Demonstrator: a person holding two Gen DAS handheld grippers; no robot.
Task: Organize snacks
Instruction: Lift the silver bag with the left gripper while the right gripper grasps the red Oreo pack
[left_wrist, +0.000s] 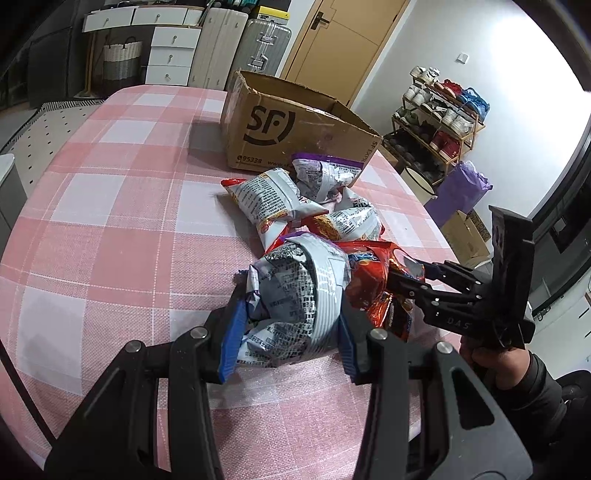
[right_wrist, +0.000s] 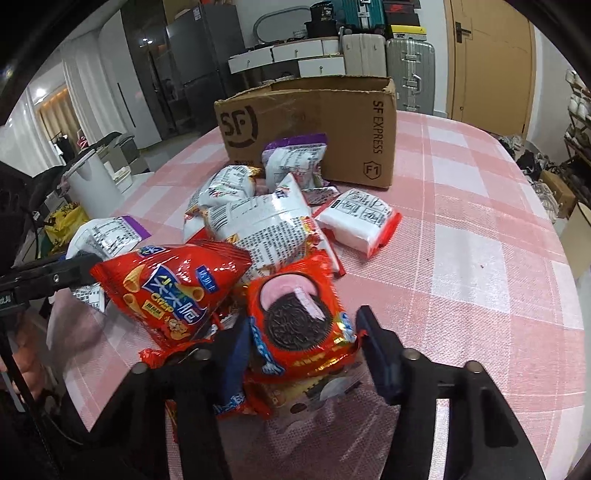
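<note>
A pile of snack packets lies on the pink checked tablecloth (left_wrist: 110, 206) in front of an open SF cardboard box (left_wrist: 295, 129), which also shows in the right wrist view (right_wrist: 332, 122). My left gripper (left_wrist: 288, 332) is shut on a silver packet with a purple edge (left_wrist: 295, 295). My right gripper (right_wrist: 303, 339) is shut on a red cookie packet (right_wrist: 299, 317); it shows from the side in the left wrist view (left_wrist: 410, 277). A red crisp bag (right_wrist: 173, 291) lies just left of the cookie packet. Several silver packets (right_wrist: 258, 221) lie between the grippers and the box.
A white and red packet (right_wrist: 358, 221) lies apart on the right of the pile. Beyond the table stand suitcases (left_wrist: 266, 44), white drawers (left_wrist: 170, 51), a wooden door (left_wrist: 343, 40) and a shoe rack (left_wrist: 439, 122). A white bin (right_wrist: 96, 184) stands off the table's left edge.
</note>
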